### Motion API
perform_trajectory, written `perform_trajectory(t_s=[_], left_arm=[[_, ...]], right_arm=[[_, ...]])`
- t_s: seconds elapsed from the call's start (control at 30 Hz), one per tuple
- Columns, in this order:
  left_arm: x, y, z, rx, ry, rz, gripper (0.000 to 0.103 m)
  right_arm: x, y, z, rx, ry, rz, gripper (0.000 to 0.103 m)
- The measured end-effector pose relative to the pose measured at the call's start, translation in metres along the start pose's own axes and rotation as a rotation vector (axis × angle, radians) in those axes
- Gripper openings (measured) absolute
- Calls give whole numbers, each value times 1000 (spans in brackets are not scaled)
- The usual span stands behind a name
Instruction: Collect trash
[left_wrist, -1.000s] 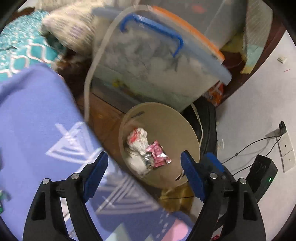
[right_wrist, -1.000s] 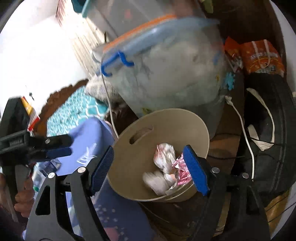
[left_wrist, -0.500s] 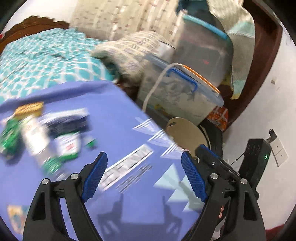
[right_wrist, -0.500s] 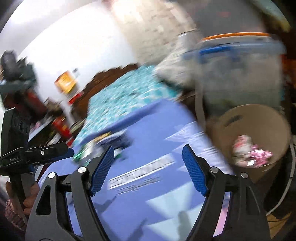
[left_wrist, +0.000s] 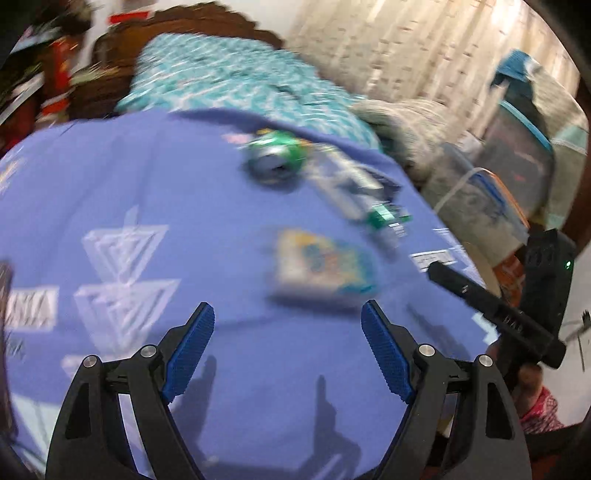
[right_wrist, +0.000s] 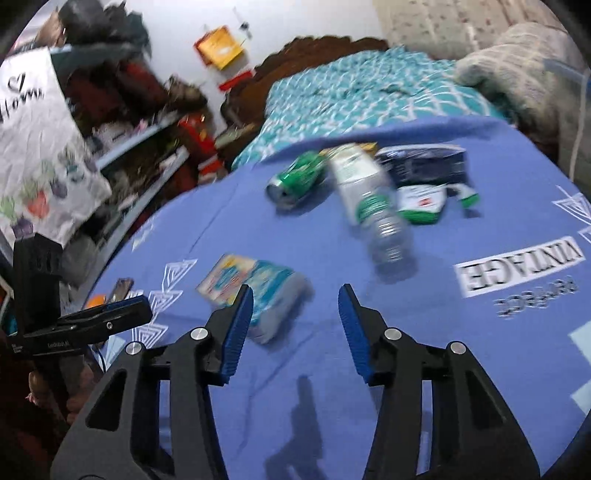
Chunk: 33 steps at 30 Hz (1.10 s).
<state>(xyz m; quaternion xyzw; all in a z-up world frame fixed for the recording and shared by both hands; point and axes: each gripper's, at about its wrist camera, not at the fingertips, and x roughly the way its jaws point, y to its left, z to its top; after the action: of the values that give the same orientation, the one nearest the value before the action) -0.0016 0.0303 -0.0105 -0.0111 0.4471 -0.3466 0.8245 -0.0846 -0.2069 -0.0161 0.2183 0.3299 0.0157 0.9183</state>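
Both tools empty, jaws spread wide, ready for grab. Right gripper (right_wrist: 293, 325) hovers just short of colourful packet (right_wrist: 255, 291) on blue cloth (right_wrist: 424, 387); likely first pick. Green can (right_wrist: 295, 181), plastic bottle (right_wrist: 373, 206) lie beyond packet. Left gripper (left_wrist: 286, 345) faces same packet (left_wrist: 325, 267).
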Motion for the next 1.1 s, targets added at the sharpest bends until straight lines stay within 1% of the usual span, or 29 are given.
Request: perform_trajectory(t_s=[0.07,0.13,0.2,0.23,0.3,0.37,0.43,0.47,0.5,0.53,0.57,0.6,0.63,0.67,0.73,0.77,0.87,0.9,0.93,1.0,1.03,1.1], left_arm=[[-4,19,-10,-36,18,-2,77],[-3,29,-13,-61,36,-26,71],[3,33,-12,-79,60,-73,64],[4,33,-12,-83,66,-94,63],[6,30,-11,-78,62,-119,63],[10,24,-10,-66,60,-128,63],[13,21,-10,-60,63,-142,59],[15,20,-10,-60,69,-148,58],[18,20,-9,-64,75,-148,58],[19,22,-9,-72,80,-143,58],[21,23,-7,-78,80,-140,58],[20,25,-6,-85,76,-136,58],[18,28,-4,-95,68,-131,58],[17,31,-2,-103,60,-127,58],[16,32,2,-109,56,-123,58],[17,31,4,-109,56,-122,58],[21,26,11,-98,62,-118,60],[22,22,13,-92,65,-116,61],[24,20,15,-89,66,-115,61],[25,17,16,-87,70,-114,66],[27,15,17,-90,74,-109,67],[29,16,18,-94,81,-101,67]], right_arm=[[9,5,4,-14,21,-3,50],[20,12,6,-25,44,-19,48],[29,9,11,-24,57,-26,47],[28,7,12,-17,60,-35,47],[34,1,19,26,65,-29,47],[34,-4,20,75,74,-22,47],[46,-9,18,125,117,1,47],[52,-8,14,139,145,26,47],[59,-3,7,152,187,79,47],[61,6,-1,156,223,180,47],[58,18,-8,137,250,284,47],[52,33,-13,83,258,345,47],[44,43,-15,20,240,356,47],[36,48,-16,-22,218,350,47],[27,42,-13,-45,180,301,47],[24,35,-10,-40,163,267,47],[21,5,2,36,127,178,46],[23,-3,6,50,123,136,45],[26,-8,11,49,121,100,41],[37,-10,17,33,122,26,40],[43,-10,20,24,129,0,40],[57,-8,26,6,146,-8,40]])
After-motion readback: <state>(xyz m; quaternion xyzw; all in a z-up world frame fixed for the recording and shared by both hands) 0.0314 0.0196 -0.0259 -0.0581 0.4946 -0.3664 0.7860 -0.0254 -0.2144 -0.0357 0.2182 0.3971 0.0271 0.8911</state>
